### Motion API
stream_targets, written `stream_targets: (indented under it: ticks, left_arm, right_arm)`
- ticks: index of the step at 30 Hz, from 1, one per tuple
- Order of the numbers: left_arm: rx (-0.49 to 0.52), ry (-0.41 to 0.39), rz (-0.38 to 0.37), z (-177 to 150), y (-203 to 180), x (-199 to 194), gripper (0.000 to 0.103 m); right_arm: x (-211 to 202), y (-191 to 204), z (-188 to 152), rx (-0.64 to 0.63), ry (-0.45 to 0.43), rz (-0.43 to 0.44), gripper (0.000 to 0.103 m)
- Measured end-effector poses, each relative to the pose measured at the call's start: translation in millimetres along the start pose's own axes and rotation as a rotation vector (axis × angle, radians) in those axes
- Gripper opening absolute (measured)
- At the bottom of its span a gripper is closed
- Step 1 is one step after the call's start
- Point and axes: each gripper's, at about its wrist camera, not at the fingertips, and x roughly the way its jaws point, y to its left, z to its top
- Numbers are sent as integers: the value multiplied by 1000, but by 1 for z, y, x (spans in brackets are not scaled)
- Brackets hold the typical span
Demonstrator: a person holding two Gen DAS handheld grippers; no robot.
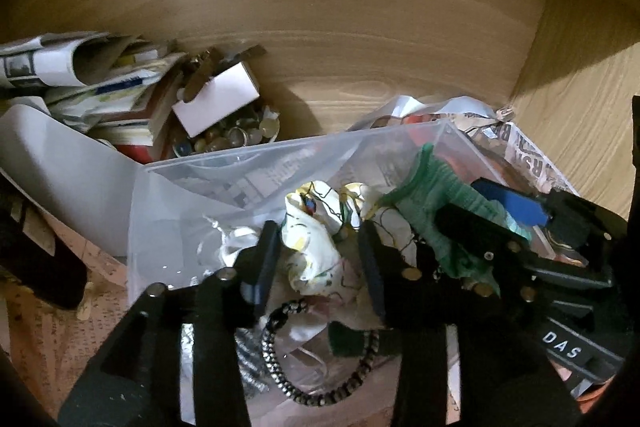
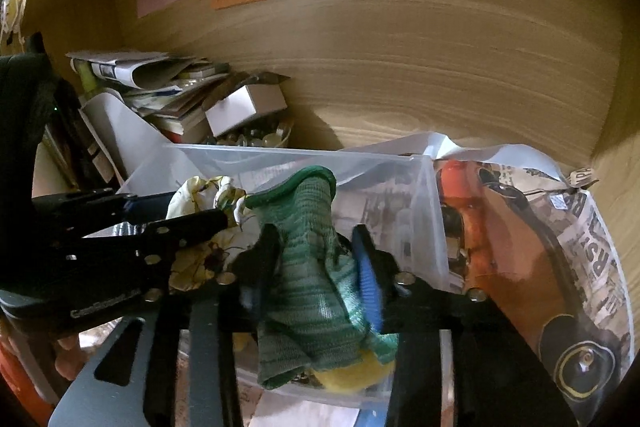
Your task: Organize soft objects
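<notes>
- Right gripper [image 2: 316,267] clamps green sock [image 2: 308,291] just above clear bin [image 2: 304,157].
- Left gripper [image 1: 318,263] pinches pale printed cloth [image 1: 316,247] inside same bin.
- Advice: lower both fully inside before releasing; avoid snagging beaded cord [image 1: 276,315].

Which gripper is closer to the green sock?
Right. The right hand-held gripper clamps the green sock; the left hand-held gripper sits beside it around the white cloth.

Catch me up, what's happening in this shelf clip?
A person is sorting soft items over a clear plastic bin on a wooden shelf. The right hand-held gripper is shut on a green sock. The left hand-held gripper straddles a crumpled white patterned cloth; whether it grips is unclear.
</notes>
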Motion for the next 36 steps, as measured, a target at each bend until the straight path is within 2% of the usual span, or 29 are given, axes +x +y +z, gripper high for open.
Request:
stream_targets:
  ticks: [4,13,18,27,29,36]
  left_arm:
    - [6,-38,4,0,1,-16,59]
    - [28,-159,-13,3,-5,-71,61]
    - [50,-260,-16,1,-10,-114,63]
    - [48,-421,-10,-17,-11,-177,75]
    - [51,-449,-6,-21,-11,-186,78]
    - [71,-522,35,-39,-17,-213,94]
  right_arm:
    - [-11,0,2,3,-28,6,49]
    - [-63,9,11,-15,-153,23,50]
    - [-102,17,14,-38,-242,39,51]
    - [-155,33,9,-89,-390,23,73]
    - [-162,36,7,-94,-413,13,83]
    - [-175,41,-2,-93,-442,13,87]
